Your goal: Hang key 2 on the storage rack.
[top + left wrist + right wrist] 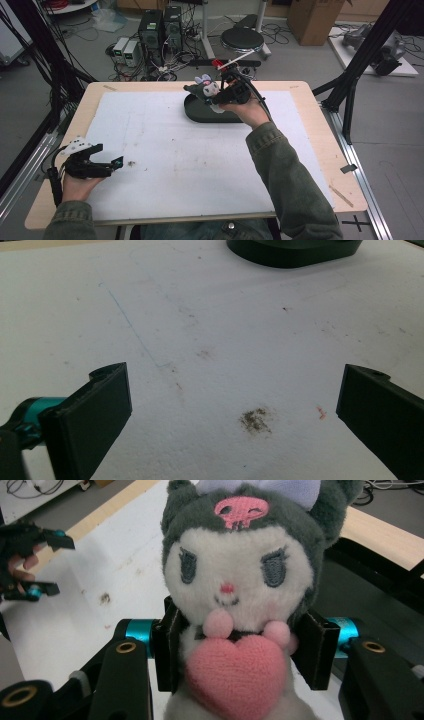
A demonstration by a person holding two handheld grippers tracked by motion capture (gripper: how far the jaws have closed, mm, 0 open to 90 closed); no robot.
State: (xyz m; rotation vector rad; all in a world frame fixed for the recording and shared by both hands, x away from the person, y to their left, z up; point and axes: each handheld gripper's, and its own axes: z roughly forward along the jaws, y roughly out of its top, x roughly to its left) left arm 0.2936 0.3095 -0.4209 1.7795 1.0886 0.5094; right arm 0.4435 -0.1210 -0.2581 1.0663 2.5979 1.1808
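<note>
Lab floor behind with computer towers, cables, a round black stool; pale wooden table [320,150] covered by a scuffed white foam sheet [190,160]. Right gripper [220,97] held above the near rim of the dark oval tray [200,115] at the far middle of the sheet; whether anything touches the tray cannot be told. Its fingers [167,650] pinch a small grey-and-white plush doll with a pink heart on its chest [235,615], clamped on both flanks at the waist, pads sunk into the fabric. Doll's long axis runs head to feet, standing upright between the fingers in the right gripper view, face turned back toward the gripper's camera; from the high view the head [206,85] leans away to the left of the hand. Tray lies directly beneath and just beyond the doll, its long axis across the table. Left gripper [102,162] rests at the near left of the sheet, well apart, fingers [95,415] spread wide over bare foam, nothing between them. Right hand is plainly the nearer to tray and doll.
</note>
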